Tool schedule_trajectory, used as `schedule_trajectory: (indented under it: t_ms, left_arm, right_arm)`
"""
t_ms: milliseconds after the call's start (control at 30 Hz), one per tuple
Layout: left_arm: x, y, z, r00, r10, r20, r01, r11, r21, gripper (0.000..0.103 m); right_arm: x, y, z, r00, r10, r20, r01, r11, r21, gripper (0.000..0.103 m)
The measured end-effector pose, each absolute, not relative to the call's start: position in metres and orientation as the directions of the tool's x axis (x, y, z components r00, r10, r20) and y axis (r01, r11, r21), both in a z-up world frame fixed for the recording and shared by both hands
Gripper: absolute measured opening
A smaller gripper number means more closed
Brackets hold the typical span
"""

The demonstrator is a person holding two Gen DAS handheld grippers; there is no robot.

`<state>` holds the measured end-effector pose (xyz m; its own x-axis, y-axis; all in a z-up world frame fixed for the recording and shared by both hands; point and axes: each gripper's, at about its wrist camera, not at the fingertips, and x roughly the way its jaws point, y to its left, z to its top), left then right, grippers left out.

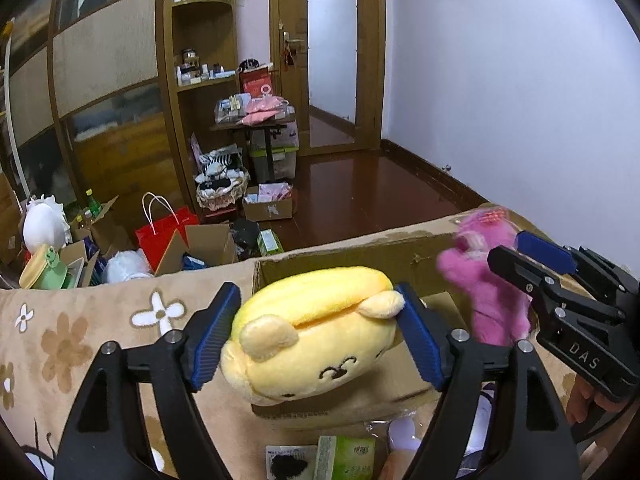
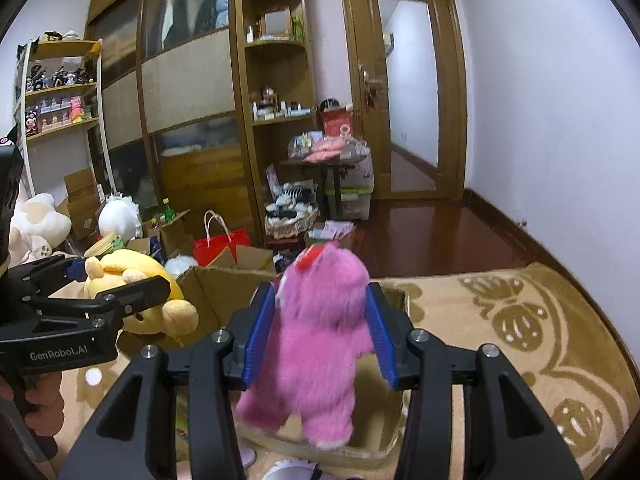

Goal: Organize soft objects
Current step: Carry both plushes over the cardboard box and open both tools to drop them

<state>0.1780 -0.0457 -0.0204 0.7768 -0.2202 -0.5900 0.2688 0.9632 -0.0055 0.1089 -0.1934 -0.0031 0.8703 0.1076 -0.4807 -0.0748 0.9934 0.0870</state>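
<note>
A yellow bear-faced plush (image 1: 316, 336) lies on its side between the blue pads of my left gripper (image 1: 318, 296), which is shut on it with a light hold. It hangs over the near left part of an open cardboard box (image 1: 360, 248). My right gripper (image 2: 320, 292) is shut on the waist of a fluffy pink plush (image 2: 316, 344), which dangles upright over the same box (image 2: 224, 292). In the left wrist view, the pink plush (image 1: 492, 304) and the right gripper (image 1: 516, 252) are at the right. In the right wrist view, the left gripper (image 2: 120, 276) and the yellow plush (image 2: 136, 276) are at the left.
The box rests on a beige flower-patterned cover (image 1: 80, 340). A green tissue pack (image 1: 348, 456) and small items lie at its near side. Beyond it, a red bag (image 1: 164, 232), open cartons and white plush toys (image 2: 36, 224) crowd the floor by the wardrobe.
</note>
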Motion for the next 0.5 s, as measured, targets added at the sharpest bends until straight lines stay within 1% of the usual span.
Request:
schedule_trajectory:
  t_ms: [33,167,200,233,267,367,433,500]
  left_arm:
    - [0.179,-0.044,-0.02,0.776,-0.22,-0.592,0.265,0.964,-0.011,0.084]
    - [0.179,-0.038,-0.019,0.774,-0.22,-0.594,0.254,0.967,-0.026,0.088]
    - [0.179,-0.037,-0.019,0.774,-0.214,-0.596,0.249,0.968,-0.025,0.089]
    - [0.178,-0.036,-0.019,0.773,-0.208,-0.599,0.243,0.97,-0.024,0.092]
    - [0.179,-0.034,-0.019,0.772,-0.204,-0.601,0.238,0.971,-0.023,0.094]
    - [0.176,-0.027,-0.019,0.773,-0.175,-0.61,0.209,0.978,-0.015,0.095]
    - [0.173,-0.023,-0.018,0.765,-0.177,-0.62,0.206,0.978,-0.025,0.095]
    - [0.169,-0.018,-0.017,0.757,-0.177,-0.63,0.199,0.979,-0.035,0.095]
  right_arm:
    - [0.109,-0.193,-0.004,0.868,0.109,-0.485,-0.075,0.993,0.089,0.049]
    - [0.107,-0.192,-0.007,0.861,0.106,-0.497,-0.075,0.994,0.083,0.051]
    - [0.106,-0.192,-0.007,0.861,0.105,-0.498,-0.074,0.994,0.081,0.054]
    - [0.104,-0.192,-0.006,0.861,0.103,-0.498,-0.072,0.994,0.081,0.058]
    - [0.103,-0.192,-0.006,0.861,0.102,-0.499,-0.071,0.994,0.081,0.059]
    - [0.096,-0.192,-0.004,0.86,0.1,-0.501,-0.067,0.994,0.083,0.065]
    - [0.092,-0.194,-0.003,0.86,0.1,-0.501,-0.061,0.994,0.092,0.074]
    - [0.086,-0.197,-0.002,0.859,0.1,-0.501,-0.055,0.993,0.105,0.079]
